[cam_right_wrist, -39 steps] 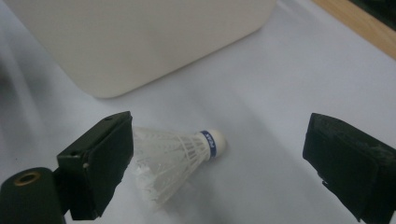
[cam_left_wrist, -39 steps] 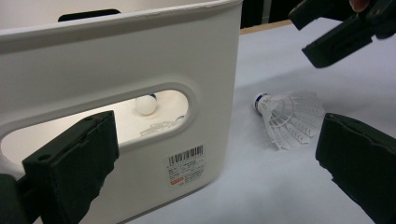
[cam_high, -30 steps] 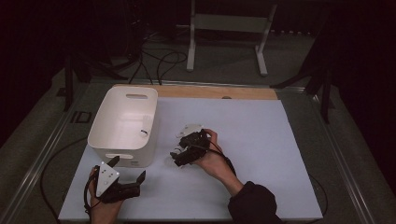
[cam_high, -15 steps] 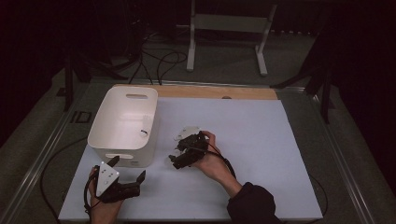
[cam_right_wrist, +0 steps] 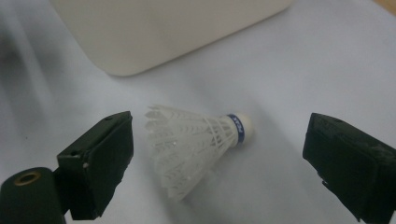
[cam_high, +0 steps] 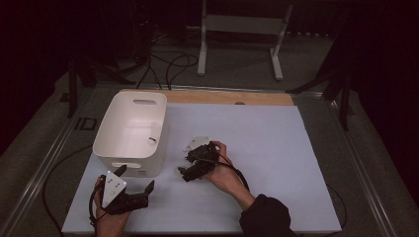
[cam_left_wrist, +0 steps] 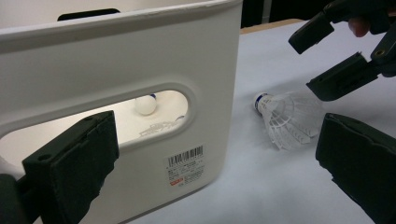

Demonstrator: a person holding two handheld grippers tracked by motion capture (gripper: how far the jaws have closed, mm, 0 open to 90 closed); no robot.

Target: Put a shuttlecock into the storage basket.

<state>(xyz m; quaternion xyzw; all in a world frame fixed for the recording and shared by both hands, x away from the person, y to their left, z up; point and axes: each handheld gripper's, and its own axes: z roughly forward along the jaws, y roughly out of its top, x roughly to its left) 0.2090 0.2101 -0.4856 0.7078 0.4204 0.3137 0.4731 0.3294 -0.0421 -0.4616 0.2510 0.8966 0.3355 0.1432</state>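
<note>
White plastic shuttlecock [cam_right_wrist: 196,144] lies on the tabletop [cam_high: 276,148] beside the bin [cam_high: 129,129], between the right hand-held gripper's [cam_right_wrist: 219,158] spread jaws, ungrasped. One shuttlecock already sits inside; the left hand-held gripper [cam_high: 129,190] waits open.

Dim high view; close views bright, slightly soft.

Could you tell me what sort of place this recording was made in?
Probably a lab or studio workstation for recording handling tasks: a white-topped table in a dark room, cables on the floor, a metal stand behind, and a bin and shuttlecock as props.
</note>
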